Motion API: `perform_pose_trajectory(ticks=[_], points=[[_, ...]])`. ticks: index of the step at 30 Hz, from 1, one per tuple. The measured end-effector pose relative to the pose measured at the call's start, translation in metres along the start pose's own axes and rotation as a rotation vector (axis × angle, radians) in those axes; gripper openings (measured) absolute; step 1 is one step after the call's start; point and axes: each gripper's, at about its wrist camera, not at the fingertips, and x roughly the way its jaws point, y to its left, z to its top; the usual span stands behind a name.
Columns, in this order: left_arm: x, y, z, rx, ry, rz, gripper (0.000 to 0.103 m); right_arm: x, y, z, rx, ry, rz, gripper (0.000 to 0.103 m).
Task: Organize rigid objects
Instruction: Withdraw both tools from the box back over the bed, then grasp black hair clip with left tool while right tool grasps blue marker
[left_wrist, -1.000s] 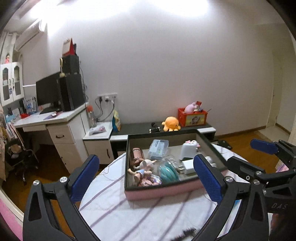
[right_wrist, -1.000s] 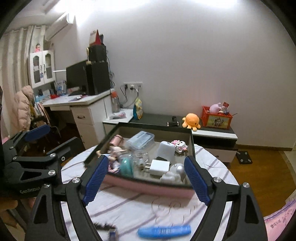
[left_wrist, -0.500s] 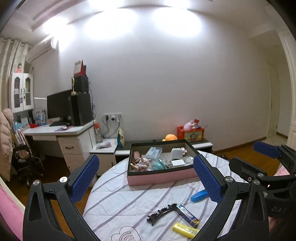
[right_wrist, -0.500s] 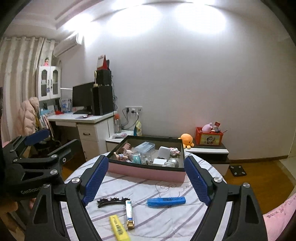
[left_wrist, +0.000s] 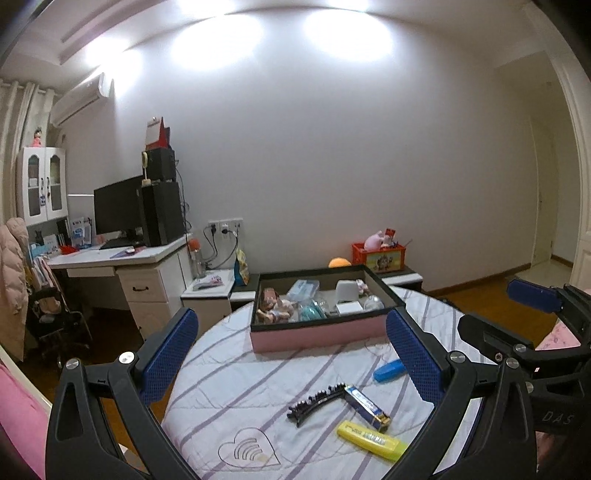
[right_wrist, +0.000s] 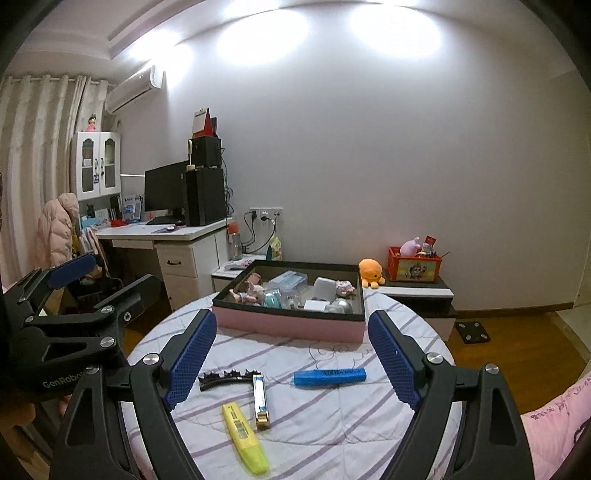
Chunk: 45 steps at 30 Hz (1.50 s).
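Rigid objects lie loose on the round table with its white, purple-striped cloth (right_wrist: 332, 424), in front of both grippers. From the right wrist view, the right gripper (right_wrist: 291, 354) has its blue-padded jaws wide apart with nothing between them, raised above the cloth. Nearest it lie a yellow highlighter pen (right_wrist: 245, 437) and, just beside that, a slim blue-and-white nail clipper with a gold end (right_wrist: 260, 402). The clipper's far end touches a black toothed plastic hair clip (right_wrist: 223, 378). To the right of these, apart from them, rests a blue rectangular plastic bar (right_wrist: 330, 377). Beyond them stands a shallow pink-sided cardboard box with a black rim (right_wrist: 288, 326), holding a small doll, a white charger block, clear packets and other small items. The left gripper (left_wrist: 291, 352) is also spread open and empty; its view shows the same four things on the cloth before the box. An orange plush octopus (right_wrist: 370, 272) sits on a low cabinet behind.
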Motion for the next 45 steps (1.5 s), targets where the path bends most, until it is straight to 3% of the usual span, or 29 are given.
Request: perform_pose_trajectory(ticks=[4, 11, 24, 38, 40, 43, 45], points=[[0.009, -0.003, -0.009, -0.005, 0.047, -0.018, 0.103, 0.002, -0.004, -0.01, 0.009, 0.035, -0.003, 0.086], [0.041, -0.005, -0.038, -0.06, 0.201, -0.096, 0.103, 0.019, -0.015, -0.03, 0.03, 0.119, -0.023, 0.086], [0.118, 0.011, -0.099, -0.046, 0.475, -0.081, 0.103, 0.09, -0.04, -0.083, 0.097, 0.371, -0.055, 0.086], [0.18, 0.006, -0.114, -0.004, 0.608, -0.118, 0.103, 0.15, -0.062, -0.094, 0.148, 0.524, -0.085, 0.086], [0.186, 0.007, -0.115, -0.007, 0.622, -0.131, 0.099, 0.156, -0.061, -0.093, 0.148, 0.539, -0.077, 0.086], [0.189, 0.009, -0.112, -0.011, 0.61, -0.154, 0.078, 0.164, -0.057, -0.088, 0.158, 0.545, -0.056, 0.086], [0.189, 0.009, -0.11, -0.002, 0.6, -0.158, 0.058, 0.169, -0.053, -0.085, 0.159, 0.551, -0.041, 0.086]])
